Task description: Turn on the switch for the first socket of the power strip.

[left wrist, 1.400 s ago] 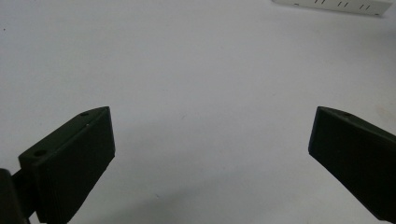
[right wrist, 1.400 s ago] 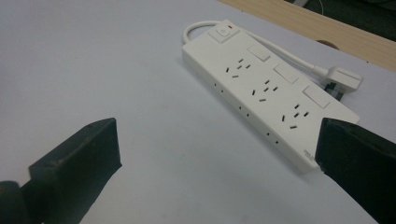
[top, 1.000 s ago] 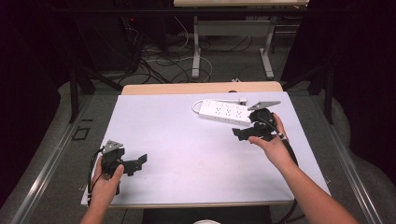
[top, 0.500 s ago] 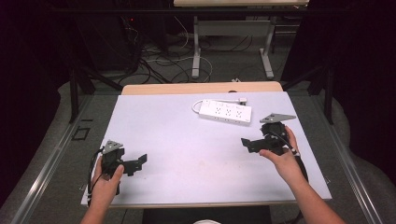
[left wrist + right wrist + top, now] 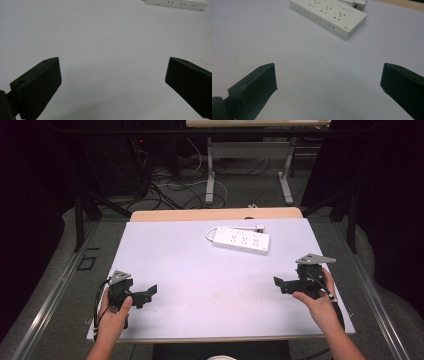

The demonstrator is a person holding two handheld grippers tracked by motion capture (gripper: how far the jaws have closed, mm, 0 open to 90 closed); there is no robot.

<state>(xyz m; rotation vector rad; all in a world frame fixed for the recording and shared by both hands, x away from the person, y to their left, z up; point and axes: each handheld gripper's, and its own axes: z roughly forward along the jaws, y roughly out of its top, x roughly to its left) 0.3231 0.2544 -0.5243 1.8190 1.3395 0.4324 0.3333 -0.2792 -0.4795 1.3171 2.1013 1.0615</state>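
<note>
A white power strip point(image 5: 241, 240) lies flat at the back middle of the pale table point(image 5: 200, 270), its short cord and plug point(image 5: 252, 226) curled behind it. In the right gripper view the power strip point(image 5: 329, 14) sits ahead, well beyond the jaws. My right gripper point(image 5: 281, 284) rests near the table's right edge, open, nothing between its jaws. My left gripper point(image 5: 148, 295) rests near the front left corner, open and empty too. The left gripper view catches the power strip point(image 5: 177, 3) at its top right edge, far off.
A wooden strip point(image 5: 215, 214) runs along the table's far edge. Behind the table on the floor are cables point(image 5: 175, 185) and the white legs of another desk point(image 5: 210, 175). A metal rail point(image 5: 55, 295) runs along the left side.
My right gripper has drawn back from beside the power strip toward the front right of the table. The left gripper has not moved.
</note>
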